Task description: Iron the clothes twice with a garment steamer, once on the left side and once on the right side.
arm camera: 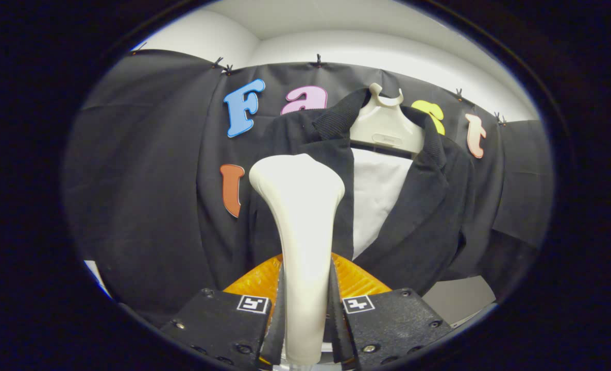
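Your gripper (305, 304) is clamped on the garment steamer (298, 232), both fingers pressing its cream handle, the head upright just ahead. Beyond it, the dark jacket (424, 206) hangs on a pale hanger (385, 126), the steamer's head over the jacket's left front panel.

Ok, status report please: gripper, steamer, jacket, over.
Gripper shut on steamer, head upright. Dark jacket on hanger just beyond, steamer head before its left-hand front panel. Nothing in the way.
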The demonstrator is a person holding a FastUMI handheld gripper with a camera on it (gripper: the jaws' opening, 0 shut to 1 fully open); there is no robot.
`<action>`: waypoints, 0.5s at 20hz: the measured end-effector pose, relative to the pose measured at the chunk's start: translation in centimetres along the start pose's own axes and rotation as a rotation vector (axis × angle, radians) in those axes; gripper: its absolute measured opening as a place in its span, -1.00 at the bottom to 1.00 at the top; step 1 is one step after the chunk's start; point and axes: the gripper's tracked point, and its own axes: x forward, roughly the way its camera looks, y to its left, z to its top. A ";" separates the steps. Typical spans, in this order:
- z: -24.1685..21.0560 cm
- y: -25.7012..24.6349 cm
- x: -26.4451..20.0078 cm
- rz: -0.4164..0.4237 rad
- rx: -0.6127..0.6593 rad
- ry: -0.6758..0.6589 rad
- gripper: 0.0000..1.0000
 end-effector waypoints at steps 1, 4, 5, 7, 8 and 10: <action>-0.5 0.1 0.1 -0.002 -0.008 0.007 -0.22; -2.0 0.3 0.4 -0.001 -0.016 0.032 -0.22; -2.4 0.3 0.4 -0.002 -0.018 0.039 -0.22; -3.3 0.1 0.4 -0.011 -0.022 0.049 -0.22; -3.8 0.0 0.5 -0.013 -0.025 0.056 -0.22; -5.1 -0.2 0.5 -0.016 -0.025 0.074 -0.22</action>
